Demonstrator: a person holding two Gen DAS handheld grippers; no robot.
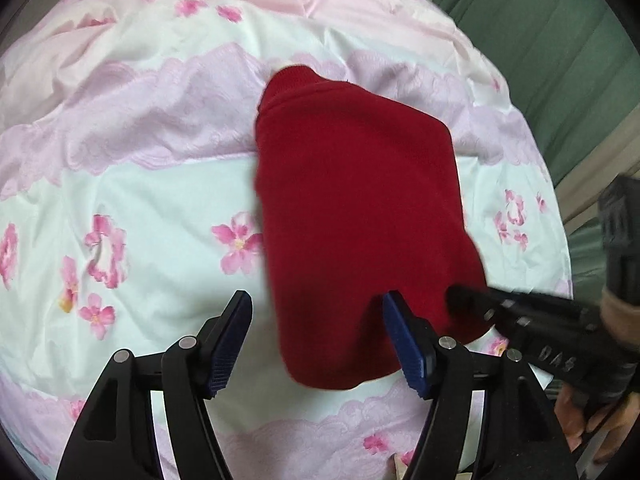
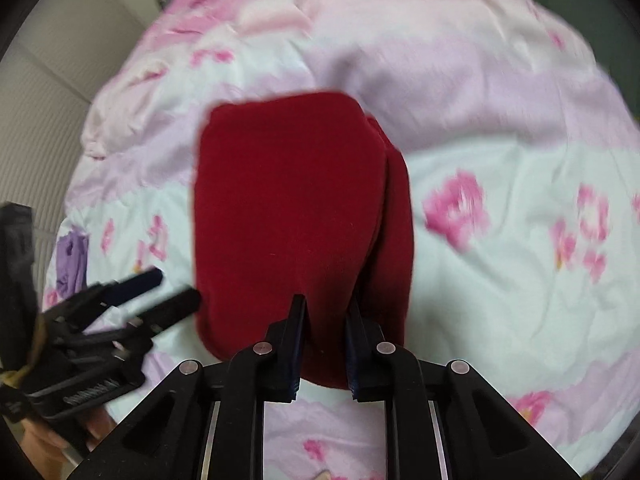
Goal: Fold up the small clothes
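Note:
A small dark red garment (image 1: 360,200) lies folded into a narrow oblong on a floral bedspread (image 1: 140,208). In the left wrist view my left gripper (image 1: 316,304) is open over the garment's near left corner, with one blue pad on the bedspread and the other on the cloth. The right gripper (image 1: 460,298) comes in from the right, its tip on the near right corner. In the right wrist view my right gripper (image 2: 326,306) has its jaws close together, pinching the near edge of the red garment (image 2: 288,200). The left gripper (image 2: 176,290) stands open beside the garment's left edge.
The pink and white bedspread (image 2: 500,160) is wrinkled around the garment. A green curtain (image 1: 540,40) hangs past the bed's right edge. A small purple cloth (image 2: 72,256) lies near the bed's left edge. A person's hand (image 1: 600,420) holds the right gripper.

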